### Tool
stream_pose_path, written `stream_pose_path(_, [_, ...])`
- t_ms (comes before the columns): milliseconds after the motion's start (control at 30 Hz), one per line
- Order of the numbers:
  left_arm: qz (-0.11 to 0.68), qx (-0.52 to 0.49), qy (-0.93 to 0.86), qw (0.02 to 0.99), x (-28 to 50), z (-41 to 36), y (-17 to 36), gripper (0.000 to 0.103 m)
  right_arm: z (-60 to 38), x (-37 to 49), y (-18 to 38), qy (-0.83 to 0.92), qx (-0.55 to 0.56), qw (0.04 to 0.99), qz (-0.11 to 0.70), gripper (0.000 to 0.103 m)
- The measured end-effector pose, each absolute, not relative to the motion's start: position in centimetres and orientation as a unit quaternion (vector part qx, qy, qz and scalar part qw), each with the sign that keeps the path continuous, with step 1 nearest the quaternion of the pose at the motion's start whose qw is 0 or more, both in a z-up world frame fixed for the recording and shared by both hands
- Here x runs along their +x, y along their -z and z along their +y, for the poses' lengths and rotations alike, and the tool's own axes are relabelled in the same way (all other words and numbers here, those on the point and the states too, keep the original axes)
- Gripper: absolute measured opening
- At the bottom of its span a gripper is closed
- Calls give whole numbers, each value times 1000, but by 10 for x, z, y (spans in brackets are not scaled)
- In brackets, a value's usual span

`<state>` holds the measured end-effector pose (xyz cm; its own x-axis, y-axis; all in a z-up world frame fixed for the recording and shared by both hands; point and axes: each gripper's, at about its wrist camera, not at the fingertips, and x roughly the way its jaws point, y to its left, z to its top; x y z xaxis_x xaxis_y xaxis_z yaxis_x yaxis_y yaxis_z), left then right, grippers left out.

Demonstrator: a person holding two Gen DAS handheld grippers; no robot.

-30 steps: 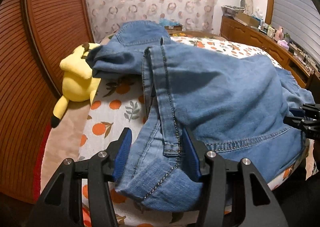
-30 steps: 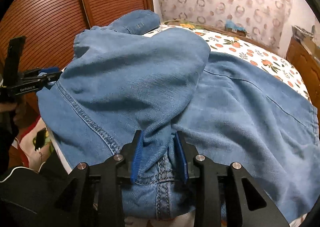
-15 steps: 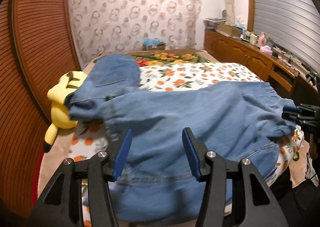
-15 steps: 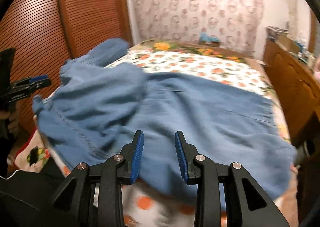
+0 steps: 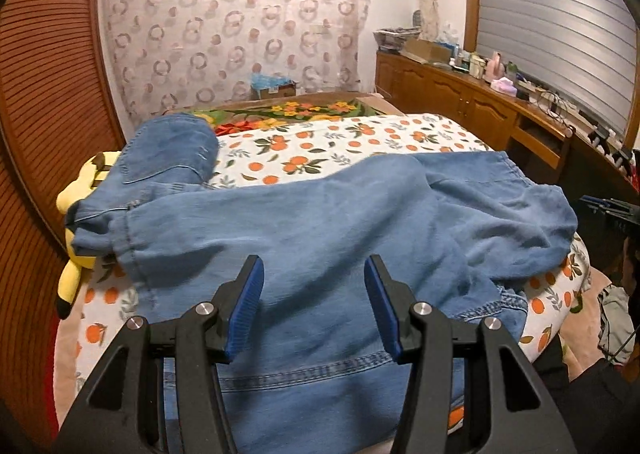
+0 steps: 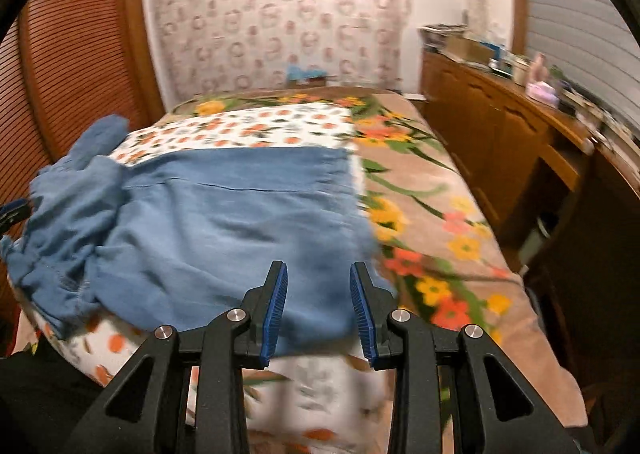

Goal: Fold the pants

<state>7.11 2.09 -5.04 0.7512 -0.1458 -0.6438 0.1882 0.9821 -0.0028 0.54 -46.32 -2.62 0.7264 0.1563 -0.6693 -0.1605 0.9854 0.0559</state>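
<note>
Two tools stand nearest the cameras, both released. The left tool (image 5: pixel 314 304) has its blue pads apart above the denim with nothing pinched between them; the right tool (image 6: pixel 318 308) is parted the same way, its pads (image 6: pixel 276 304) clear of the cloth below.

Under both lie the pants (image 5: pixel 320 230) — light blue denim, spread crosswise over the near part of the bed (image 5: pixel 360 141). From the left wrist a stitched seam runs across the fabric just in front of the tool, and the cloth is rumpled rather than flat, bunched at the right where it droops toward the bed's edge. Its left end is gathered, resting against a yellow plush toy (image 5: pixel 76 254) at the bed's side. Beyond that sits a rounded denim part with a pocket's stitching (image 5: pixel 168 149), raised above the rest. From the right wrist the pants (image 6: pixel 208 221) look smoother, with a straight far edge — though that view is blurred, so finer creases cannot be told.

Farther off, an orange-print sheet (image 5: pixel 344 141) covers the bed over a floral blanket (image 6: pixel 440 221). At the headboard stands a small box (image 5: pixel 272 87) holding something blue, perhaps cloth. Along the right wall, a wooden desk (image 5: pixel 460 89) carries a cardboard box (image 5: pixel 426 49), contents unseen.
</note>
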Motion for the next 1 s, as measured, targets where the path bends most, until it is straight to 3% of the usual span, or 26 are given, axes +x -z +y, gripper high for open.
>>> stream_pose_path(833, [367,36,113,923,77,1,68,53,-468,46,51,-79,23,917,391,33])
stream_pose_path(1000, [368,34,111,923,77,2,71,53,-468,42,48,-84,14,923,374,10])
